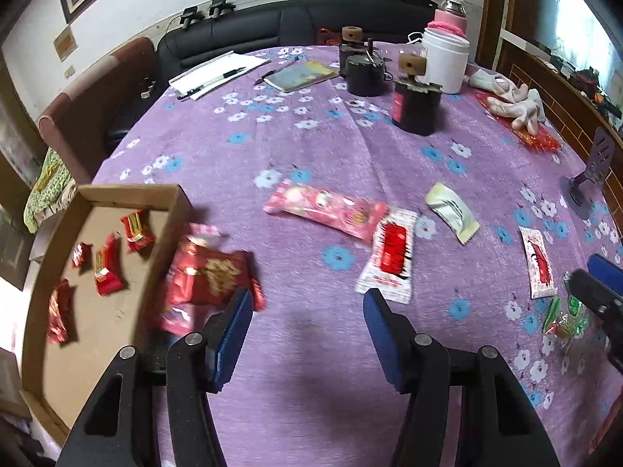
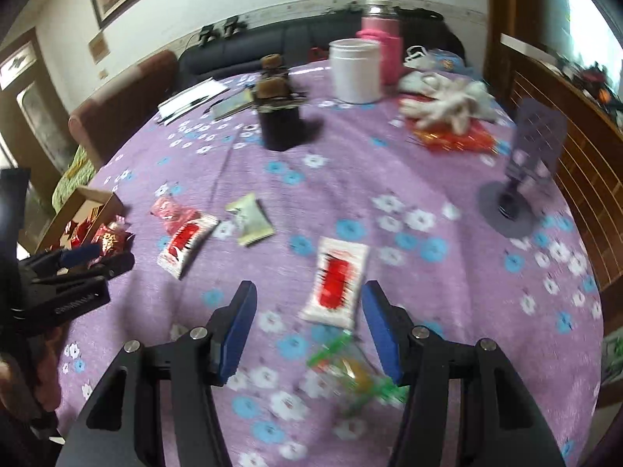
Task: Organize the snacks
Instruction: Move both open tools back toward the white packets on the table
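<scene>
Two grippers are out over a round worktop (image 1: 311, 148) draped in purple floral cloth, and both are empty. At its left edge sits a shallow cardboard box (image 1: 117, 194) with several small red snack packets (image 1: 107, 268) lying loose on its floor. Just outside the box's right wall lies a blurred red snack bag (image 1: 212, 272), close to my left gripper's (image 1: 307, 303) left fingertip; I cannot tell whether they touch. That gripper's jaws stand wide apart above bare cloth with nothing between them.

Farther out lies a long pink wrapper (image 1: 325, 210), and just beside it, overlapping its right end, a white packet with a red panel (image 1: 391, 257). A pale green sachet (image 1: 451, 212) rests near those, apart from both.

My right gripper (image 2: 309, 303) is spread wide too. Another white-and-red packet (image 2: 337, 284) lies on the cloth ahead, nearer its right finger, and a green-trimmed clear candy wrapper (image 2: 356, 373) sits low between the fingers, too blurred to read.

At the far side stand a white tub (image 1: 444, 58) and dark jars (image 1: 416, 105).
</scene>
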The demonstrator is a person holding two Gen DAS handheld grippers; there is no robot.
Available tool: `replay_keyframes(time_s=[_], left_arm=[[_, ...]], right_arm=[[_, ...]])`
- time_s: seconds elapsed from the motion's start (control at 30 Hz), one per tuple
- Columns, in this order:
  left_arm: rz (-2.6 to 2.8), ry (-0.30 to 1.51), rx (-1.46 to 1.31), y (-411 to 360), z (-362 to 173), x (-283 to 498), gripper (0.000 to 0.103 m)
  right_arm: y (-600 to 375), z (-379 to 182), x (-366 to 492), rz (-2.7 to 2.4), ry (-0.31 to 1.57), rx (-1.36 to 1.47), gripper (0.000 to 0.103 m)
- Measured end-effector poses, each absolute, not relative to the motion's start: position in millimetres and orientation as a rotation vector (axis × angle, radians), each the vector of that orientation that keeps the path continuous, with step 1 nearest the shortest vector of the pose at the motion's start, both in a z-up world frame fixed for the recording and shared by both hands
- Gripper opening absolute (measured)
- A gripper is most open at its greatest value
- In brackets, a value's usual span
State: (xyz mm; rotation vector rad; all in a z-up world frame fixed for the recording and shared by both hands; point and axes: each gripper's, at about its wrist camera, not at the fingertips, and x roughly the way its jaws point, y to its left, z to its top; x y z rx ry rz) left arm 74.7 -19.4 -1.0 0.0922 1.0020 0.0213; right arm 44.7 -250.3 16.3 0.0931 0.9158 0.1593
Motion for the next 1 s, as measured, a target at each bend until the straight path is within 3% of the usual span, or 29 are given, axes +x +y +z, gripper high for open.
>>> replay_keyframes(time_s=[0.3, 1.0], left_arm=[[0.037, 0.874, 0.104, -37, -4, 42, 0.062], [0.042, 0.899, 0.112, -39, -14, 43, 0.062]], right_arm=[[-257, 10, 17, 0.181, 0.878, 0.11, 0.057], [-251, -3, 19, 0.176, 0.908, 0.106, 0.062]])
